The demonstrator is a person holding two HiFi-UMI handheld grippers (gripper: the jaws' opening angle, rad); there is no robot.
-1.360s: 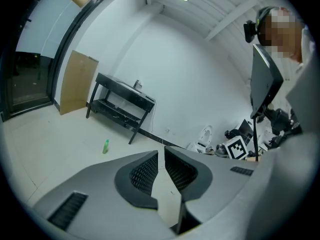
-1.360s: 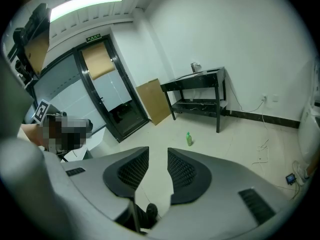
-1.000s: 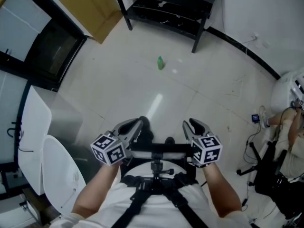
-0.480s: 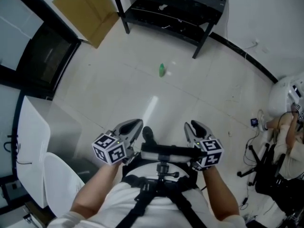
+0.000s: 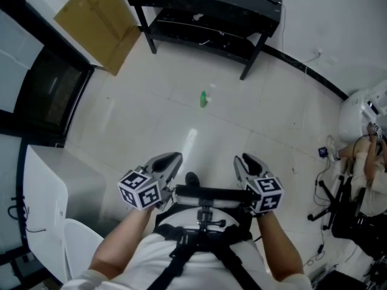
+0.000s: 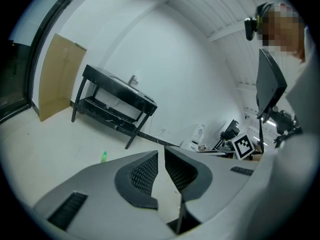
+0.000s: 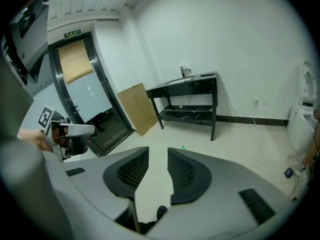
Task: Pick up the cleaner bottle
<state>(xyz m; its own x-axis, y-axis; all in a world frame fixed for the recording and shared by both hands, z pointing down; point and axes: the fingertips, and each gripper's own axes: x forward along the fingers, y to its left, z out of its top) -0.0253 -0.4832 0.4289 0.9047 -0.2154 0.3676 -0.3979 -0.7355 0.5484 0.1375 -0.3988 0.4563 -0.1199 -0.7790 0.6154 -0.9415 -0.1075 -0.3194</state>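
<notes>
The left gripper (image 5: 174,158) has its jaws drawn almost together, only a thin slit between the pads and nothing in it. The right gripper (image 5: 241,159) stands a little wider apart and is just as empty. Both are held close in front of the person's body, side by side, pointing forward and somewhat down over the pale floor (image 5: 266,132). The cleaner bottle (image 5: 204,99), small and green, stands well ahead of them on the open floor, short of the black table (image 5: 205,11) along the far wall and to the right of the cardboard sheet (image 5: 97,26) leaning in the far left corner. It seems to stand upright, long axis vertical, though it is too small here to be sure. Seen from the head, it lies almost on the line midway between the two grippers, so neither hand looks clearly nearer. The right gripper view has it just above the jaw gap, while the left gripper view has it off to the left of its jaws. By my reading the right one is better aimed, and the coming move is a long reach forward and down.
</notes>
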